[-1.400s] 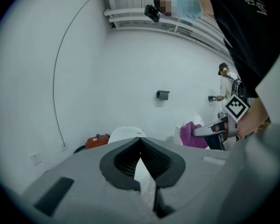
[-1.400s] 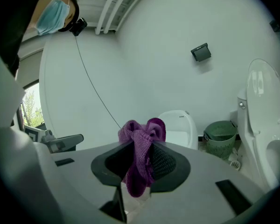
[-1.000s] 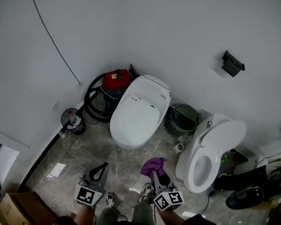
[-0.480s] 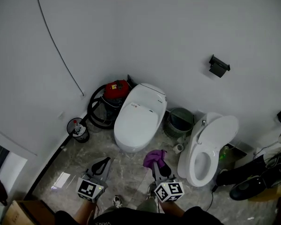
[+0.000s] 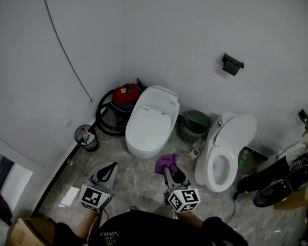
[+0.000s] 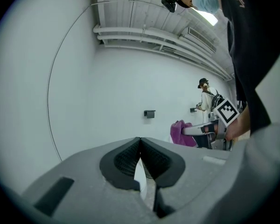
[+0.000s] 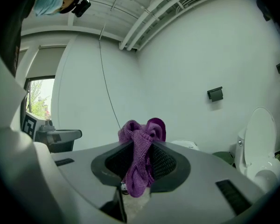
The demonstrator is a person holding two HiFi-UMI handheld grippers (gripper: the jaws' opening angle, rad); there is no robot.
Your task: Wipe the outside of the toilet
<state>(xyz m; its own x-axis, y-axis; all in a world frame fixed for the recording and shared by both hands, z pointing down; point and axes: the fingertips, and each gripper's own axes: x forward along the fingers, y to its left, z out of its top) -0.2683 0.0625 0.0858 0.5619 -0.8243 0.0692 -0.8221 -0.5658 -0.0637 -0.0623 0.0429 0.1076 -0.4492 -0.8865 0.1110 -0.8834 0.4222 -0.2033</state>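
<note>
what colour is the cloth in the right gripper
Purple. The cloth shows best in the right gripper view, pinched between the jaws.

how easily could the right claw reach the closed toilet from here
Probably yes: only bare floor lies between the right claw, shut on the purple cloth, and the closed toilet ahead.

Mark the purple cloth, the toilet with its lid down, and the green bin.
cloth [image 5: 167, 162], head view, bunched top.
closed toilet [image 5: 148, 132], head view, middle of lid.
bin [image 5: 186, 134], head view, front wall.
</note>
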